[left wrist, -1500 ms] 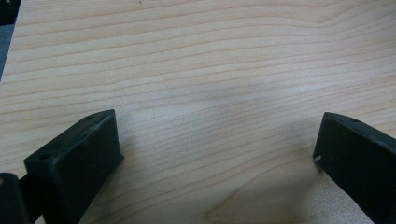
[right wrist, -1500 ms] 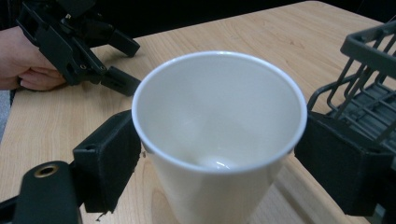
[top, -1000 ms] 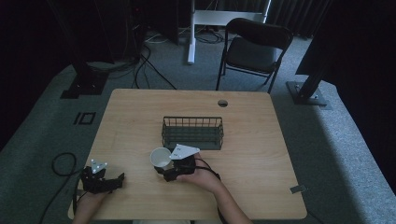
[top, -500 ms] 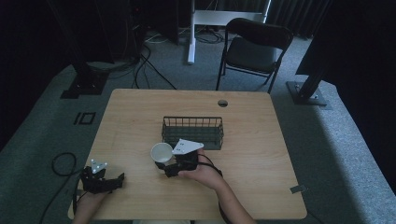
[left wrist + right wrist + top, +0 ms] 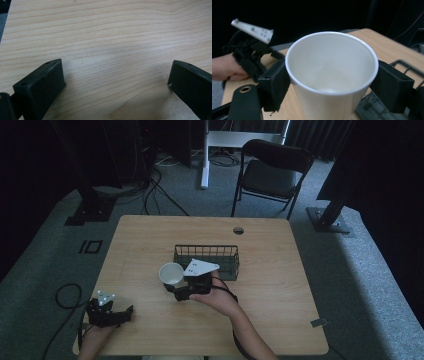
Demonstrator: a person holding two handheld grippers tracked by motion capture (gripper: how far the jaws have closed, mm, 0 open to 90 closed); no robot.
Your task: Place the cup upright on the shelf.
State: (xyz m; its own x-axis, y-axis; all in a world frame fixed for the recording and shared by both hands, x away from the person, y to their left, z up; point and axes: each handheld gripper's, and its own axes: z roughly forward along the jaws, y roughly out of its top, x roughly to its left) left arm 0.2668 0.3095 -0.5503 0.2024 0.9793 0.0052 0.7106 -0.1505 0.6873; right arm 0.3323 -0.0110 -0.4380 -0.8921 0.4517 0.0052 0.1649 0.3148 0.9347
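- Worktop (image 5: 150,235): we see the wire basket (image 5: 206,261) near its middle, empty as far as we can tell.
- Right gripper (image 5: 176,289): jaws clamped on the white paper cup (image 5: 170,273); over the last second we have carried it up and toward the basket's left end. We judge the drop-in comes next.
- Left gripper (image 5: 111,312): unmoved at the near-left corner, jaws spread, nothing between.

Right gripper (image 5: 172,287) clamped on a white cup (image 5: 170,273), just beside the wire basket (image 5: 206,261). Left gripper (image 5: 125,314) near the table (image 5: 280,310) corner.
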